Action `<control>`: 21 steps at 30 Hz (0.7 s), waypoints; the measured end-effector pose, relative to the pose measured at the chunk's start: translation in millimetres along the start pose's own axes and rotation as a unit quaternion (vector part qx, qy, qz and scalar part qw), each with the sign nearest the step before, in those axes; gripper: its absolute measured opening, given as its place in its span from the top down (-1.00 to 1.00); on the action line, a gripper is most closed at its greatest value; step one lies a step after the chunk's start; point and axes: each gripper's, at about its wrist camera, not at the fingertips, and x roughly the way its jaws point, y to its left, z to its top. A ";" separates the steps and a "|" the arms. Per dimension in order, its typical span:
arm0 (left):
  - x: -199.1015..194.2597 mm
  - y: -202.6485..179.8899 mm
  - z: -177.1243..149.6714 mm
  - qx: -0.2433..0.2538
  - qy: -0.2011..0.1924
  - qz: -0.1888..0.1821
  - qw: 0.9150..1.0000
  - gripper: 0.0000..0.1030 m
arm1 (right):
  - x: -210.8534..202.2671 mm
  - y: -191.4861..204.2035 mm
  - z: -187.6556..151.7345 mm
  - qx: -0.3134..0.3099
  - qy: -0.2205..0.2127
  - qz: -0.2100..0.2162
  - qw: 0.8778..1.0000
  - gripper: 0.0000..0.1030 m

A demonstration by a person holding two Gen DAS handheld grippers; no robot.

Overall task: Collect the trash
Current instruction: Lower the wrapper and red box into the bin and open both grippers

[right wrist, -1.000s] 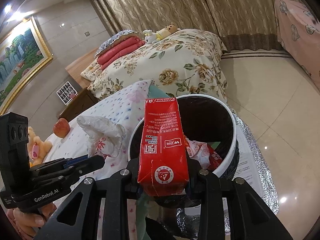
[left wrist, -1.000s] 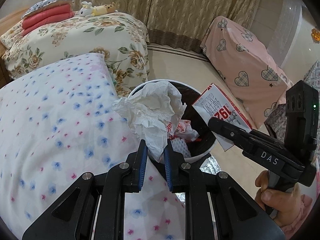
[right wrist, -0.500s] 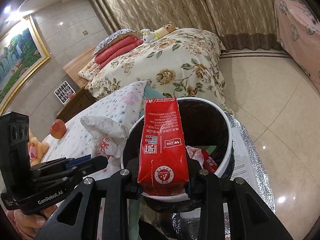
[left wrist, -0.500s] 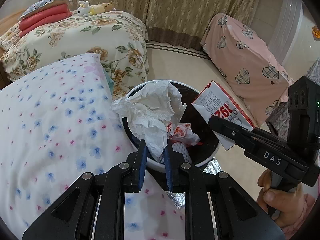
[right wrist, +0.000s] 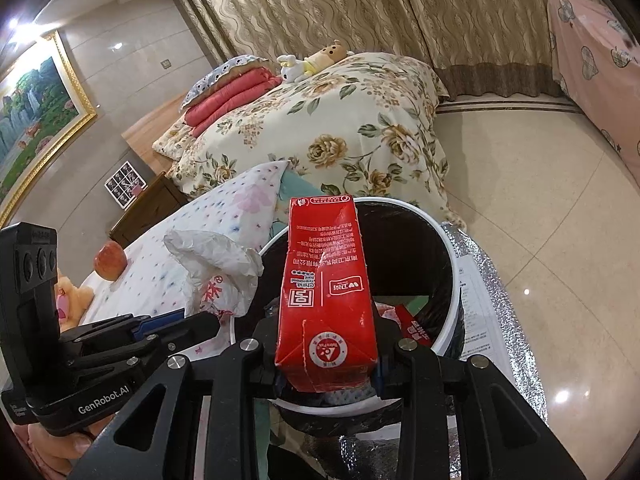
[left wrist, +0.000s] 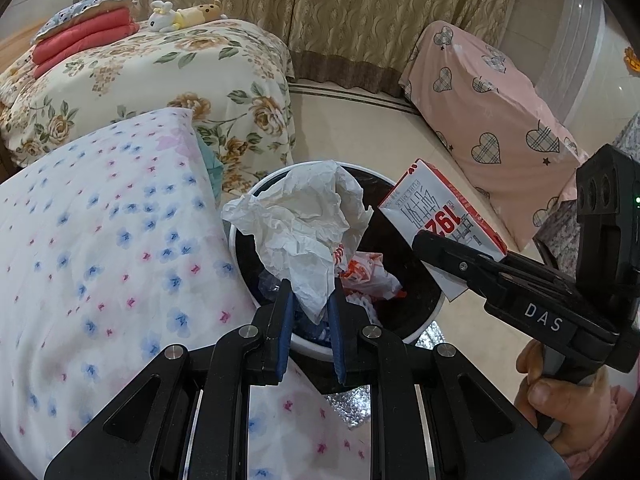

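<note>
Both my grippers now nearer over bin (left wrist: 424,322), rim larger below.
Left gripper (left wrist: 310,300) clenched on crumpled white bag (left wrist: 304,228), above bin's left rim.
Right gripper (right wrist: 326,376) grasping red milk carton (right wrist: 326,292), upright, over near rim.

Even indoor light, floor glare, fisheye-warped edges

The left gripper (left wrist: 310,312) points forward, its two blue-lined fingers (left wrist: 285,330) squeezed close on something thin. The right gripper (right wrist: 326,364) is beside it, fingers wider apart and pressing on something thick. A bare hand (left wrist: 560,400) holds the right gripper's handle from below, thumb on top.
</note>
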 end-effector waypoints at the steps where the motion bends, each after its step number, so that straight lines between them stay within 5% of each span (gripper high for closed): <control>1: 0.7 0.6 0.2 0.000 0.001 0.000 1.000 0.70 | 0.6 -0.5 0.5 0.000 0.001 -0.001 1.000 0.40; 21: 9.2 0.4 5.6 0.002 0.007 0.003 1.000 0.71 | 11.3 -1.2 3.9 -0.002 0.012 -0.004 1.000 0.40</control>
